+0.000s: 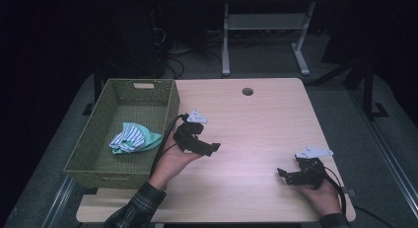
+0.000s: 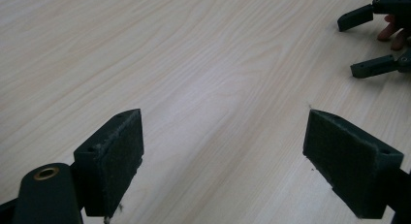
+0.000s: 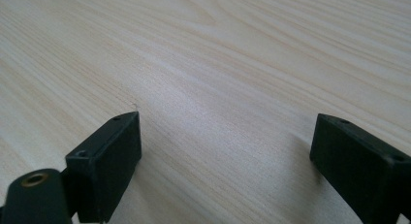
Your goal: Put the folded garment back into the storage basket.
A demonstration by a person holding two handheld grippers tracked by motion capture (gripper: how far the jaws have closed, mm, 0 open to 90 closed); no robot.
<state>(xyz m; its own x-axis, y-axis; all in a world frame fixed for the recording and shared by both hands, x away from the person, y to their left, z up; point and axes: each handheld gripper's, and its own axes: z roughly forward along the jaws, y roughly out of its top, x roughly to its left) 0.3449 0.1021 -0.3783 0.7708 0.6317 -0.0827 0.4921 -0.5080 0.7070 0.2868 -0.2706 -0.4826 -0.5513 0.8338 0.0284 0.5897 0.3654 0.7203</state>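
Observation:
A green woven basket stands on the left of the light wood table, and a crumpled teal-and-white striped cloth lies inside it. My left gripper hovers just right of the basket, held in a hand, and points right. In the left gripper view that gripper stands open over bare wood with nothing between its pads. My right gripper rests near the table's front right corner and points left. The right gripper view has it open as well, over bare tabletop.
A round cable hole sits near the table's far edge. Beyond the table stands a white desk frame on grey floor, with dark surroundings. The right gripper's two jaws and fingers of the hand appear at the top right of the left gripper view.

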